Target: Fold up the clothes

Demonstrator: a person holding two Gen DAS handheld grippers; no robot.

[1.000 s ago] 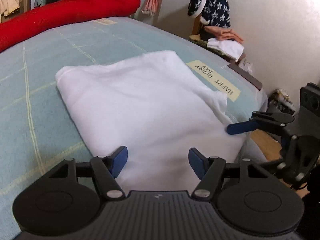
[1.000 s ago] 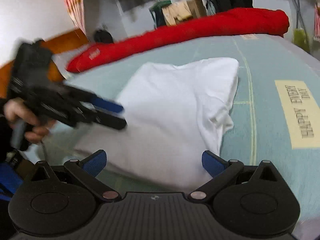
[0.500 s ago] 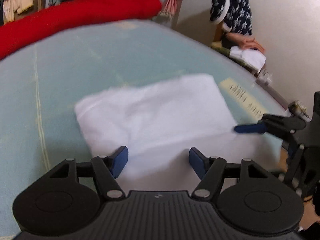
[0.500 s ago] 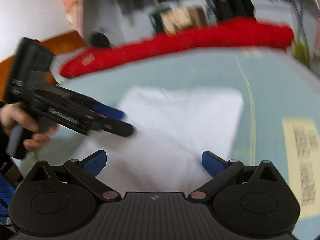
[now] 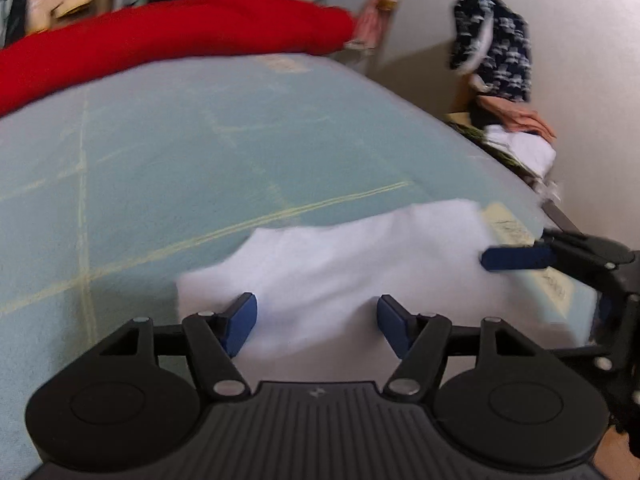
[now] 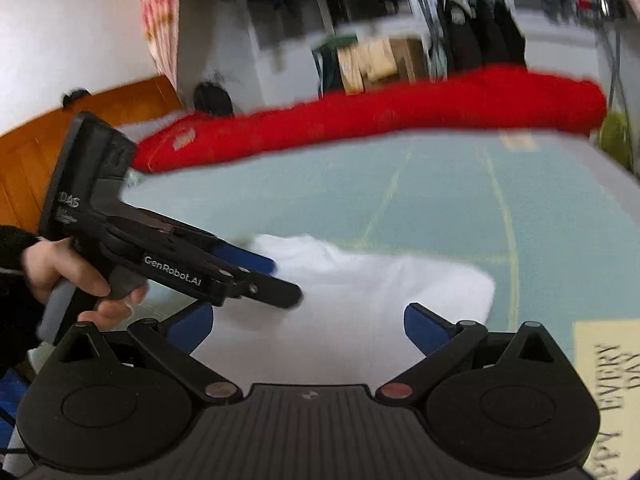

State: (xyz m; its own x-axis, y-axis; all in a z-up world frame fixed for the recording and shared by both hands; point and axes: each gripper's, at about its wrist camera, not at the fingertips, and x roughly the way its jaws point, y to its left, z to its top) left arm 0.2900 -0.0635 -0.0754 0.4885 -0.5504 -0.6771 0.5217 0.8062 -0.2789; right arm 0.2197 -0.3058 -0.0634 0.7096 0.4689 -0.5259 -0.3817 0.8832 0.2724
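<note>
White garment (image 5: 352,268): folded, lying on the pale green bed cover (image 5: 168,152); lower centre of both views, edges blurred.
Left gripper (image 5: 316,322): jaws apart with nothing between the blue pads; the garment lies under and beyond them, and whether the tips touch it cannot be told.
Right gripper (image 6: 307,326): jaws spread wide and empty, over the garment's near edge.
Left-wrist view only: the wall at upper right, with a dark patterned garment (image 5: 496,52) above a small pile of clothes (image 5: 520,140); the right gripper's blue finger enters from the right edge, over the garment's right end.
Right-wrist view only: the hand (image 6: 76,276) gripping the left gripper's handle at left; the wooden board (image 6: 36,148) at upper left; the printed cream label (image 6: 608,392) at lower right.
Both views: a long red blanket (image 6: 400,116) across the far edge of the bed.
</note>
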